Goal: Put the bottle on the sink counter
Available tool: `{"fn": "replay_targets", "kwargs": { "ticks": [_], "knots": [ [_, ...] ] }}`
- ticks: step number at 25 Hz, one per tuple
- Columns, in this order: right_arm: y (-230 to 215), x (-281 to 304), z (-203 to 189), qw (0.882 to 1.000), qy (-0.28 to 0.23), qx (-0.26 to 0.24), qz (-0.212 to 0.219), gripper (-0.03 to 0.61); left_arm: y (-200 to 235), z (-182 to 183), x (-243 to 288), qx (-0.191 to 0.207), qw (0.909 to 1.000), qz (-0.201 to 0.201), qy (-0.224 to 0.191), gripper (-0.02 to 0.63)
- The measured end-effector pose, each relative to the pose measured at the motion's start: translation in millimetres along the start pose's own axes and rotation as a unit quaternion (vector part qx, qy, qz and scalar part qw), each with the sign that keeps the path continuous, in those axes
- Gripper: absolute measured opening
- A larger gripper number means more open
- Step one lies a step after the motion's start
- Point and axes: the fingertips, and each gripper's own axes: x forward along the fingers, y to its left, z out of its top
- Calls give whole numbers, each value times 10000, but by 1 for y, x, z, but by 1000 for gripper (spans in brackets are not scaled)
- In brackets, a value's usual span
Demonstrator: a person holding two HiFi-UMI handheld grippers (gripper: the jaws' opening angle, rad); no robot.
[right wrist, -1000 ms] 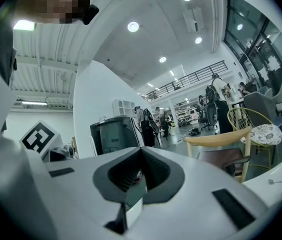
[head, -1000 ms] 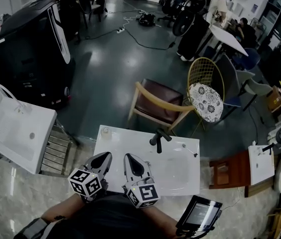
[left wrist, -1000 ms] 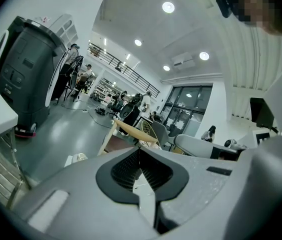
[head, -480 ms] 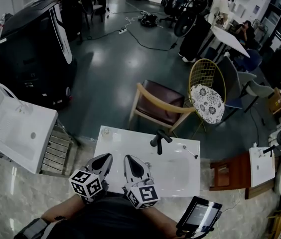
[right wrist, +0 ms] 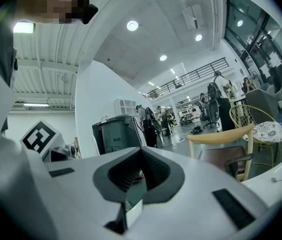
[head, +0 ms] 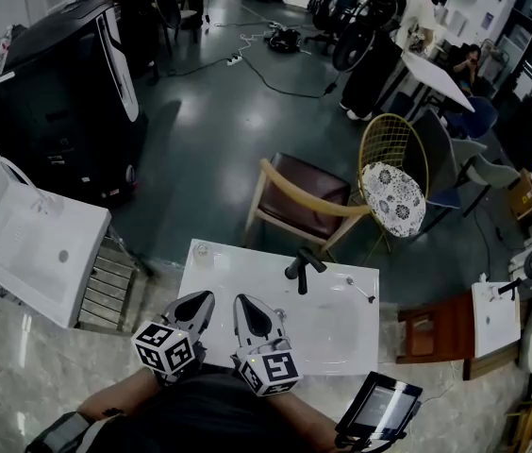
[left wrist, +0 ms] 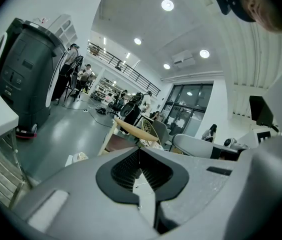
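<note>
A small, pale round-topped object that may be the bottle [head: 200, 250] stands on the far left corner of the white sink counter [head: 219, 279]. It also shows low in the left gripper view as a small whitish bottle [left wrist: 80, 156]. My left gripper [head: 200, 298] and right gripper [head: 244, 301] hover side by side over the counter's near edge, both shut and holding nothing. In the left gripper view, the left gripper's [left wrist: 140, 149] jaws meet at the tips. The right gripper [right wrist: 142, 149] shows the same in its own view. The bottle sits ahead and left of both.
A black faucet [head: 300, 263] rises at the counter's back, with the basin [head: 337, 327] to the right. A wooden armchair [head: 299, 201] and a gold wire chair [head: 390, 173] stand beyond. Another white sink [head: 40, 253] lies left and a tablet [head: 379, 409] lower right.
</note>
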Motion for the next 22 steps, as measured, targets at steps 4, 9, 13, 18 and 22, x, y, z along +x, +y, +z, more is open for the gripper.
{"fn": "replay_targets", "kwargs": {
  "ticks": [4,9,13,18,22],
  "knots": [
    [-1,1,-2,10000,-4,-9,10,-5,1,-2,0,4,10000,3,13,3],
    [-1,1,-1,10000,32,14,5,-5,1,-1,-1,1,10000,15,27,3],
    [-2,1,-2,10000,53,16,8,-5,2,-1,0,-1,10000,17,29,3],
    [-5,1,-5,10000,77,56,-9,-5,2,-2,1,-11,10000,22,37,3],
    [-7,0,-5,9999,85,80,2,-5,1,-4,3,-24,10000,27,45,3]
  ]
}}
